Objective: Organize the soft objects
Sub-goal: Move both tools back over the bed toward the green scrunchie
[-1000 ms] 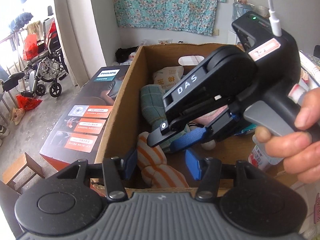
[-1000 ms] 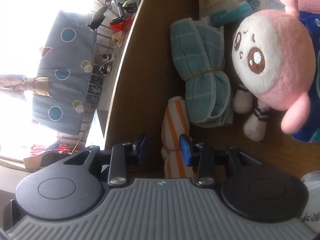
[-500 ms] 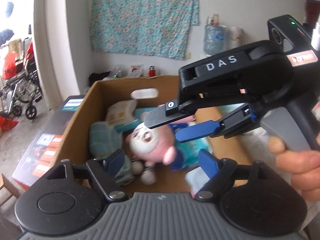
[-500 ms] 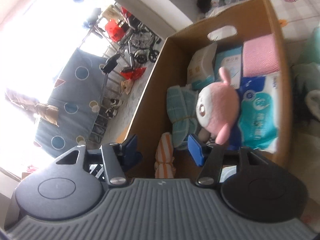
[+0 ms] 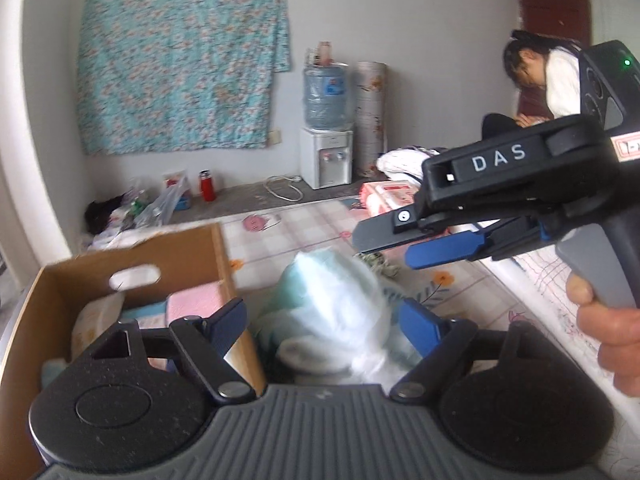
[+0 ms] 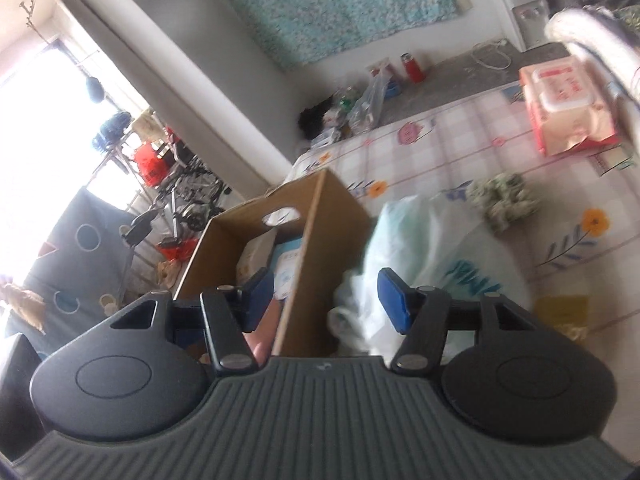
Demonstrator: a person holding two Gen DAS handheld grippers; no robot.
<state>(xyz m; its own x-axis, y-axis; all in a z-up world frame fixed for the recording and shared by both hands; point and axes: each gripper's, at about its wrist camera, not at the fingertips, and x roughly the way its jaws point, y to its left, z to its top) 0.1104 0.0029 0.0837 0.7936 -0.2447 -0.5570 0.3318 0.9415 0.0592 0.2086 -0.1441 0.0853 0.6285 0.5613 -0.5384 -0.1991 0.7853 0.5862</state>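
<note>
A brown cardboard box (image 5: 192, 248) (image 6: 320, 236) stands on the patterned mat and holds soft packs, including a pink folded cloth (image 5: 192, 308). A pale blue-white soft plastic pack (image 5: 332, 304) (image 6: 432, 252) lies on the mat just right of the box. My left gripper (image 5: 322, 322) is open and empty, its fingers on either side of the pack in view. My right gripper (image 6: 326, 294) is open and empty above the box's right wall; it also shows in the left wrist view (image 5: 404, 244), held high at the right.
A pink wet-wipe pack (image 6: 568, 108) and a crumpled green cloth (image 6: 504, 196) lie on the mat farther off. A water dispenser (image 5: 326, 136), a red bottle (image 5: 207, 186) and a seated person (image 5: 548, 84) are by the far wall.
Both grippers have lifted out of the box and swung right toward the mat. The plush and towels have left view; the pale pack now lies between my left fingers.
</note>
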